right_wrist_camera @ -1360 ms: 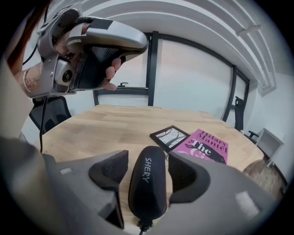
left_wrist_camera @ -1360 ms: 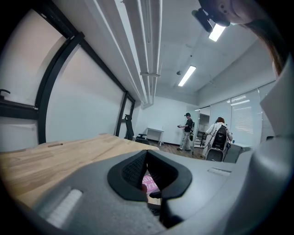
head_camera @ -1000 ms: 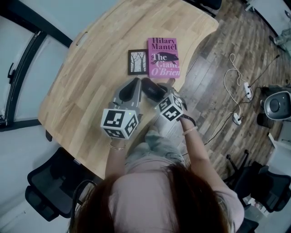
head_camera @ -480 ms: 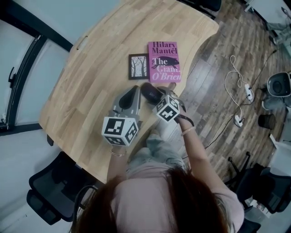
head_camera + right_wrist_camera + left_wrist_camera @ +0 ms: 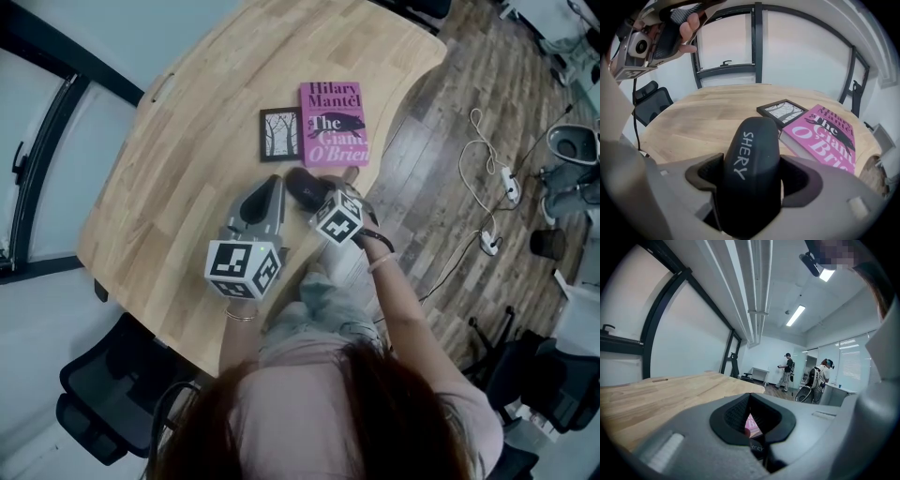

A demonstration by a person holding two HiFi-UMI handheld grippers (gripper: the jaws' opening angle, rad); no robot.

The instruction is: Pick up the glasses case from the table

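Observation:
The glasses case (image 5: 300, 186) is a dark oval case with white lettering, lying on the wooden table (image 5: 187, 159) near its front edge. In the right gripper view the glasses case (image 5: 751, 159) fills the middle, lengthwise between the two jaws. My right gripper (image 5: 315, 194) points steeply down over it, jaws opening, one on each side of the case; I see no firm press of the pads. My left gripper (image 5: 272, 185) hovers just left of the case, nearly level, its jaws together and empty. Through that left gripper (image 5: 752, 420) I glimpse a sliver of pink and the case's lettering.
A pink paperback (image 5: 334, 122) lies just beyond the case, with a small black-framed picture (image 5: 280, 133) at its left. The table's curved edge and wood floor with cables (image 5: 487, 187) are to the right. A black office chair (image 5: 94, 412) stands near left. Two people (image 5: 787, 371) stand far off.
My right gripper has sunk toward the table and come down around the glasses case. The left gripper has stayed where it was.

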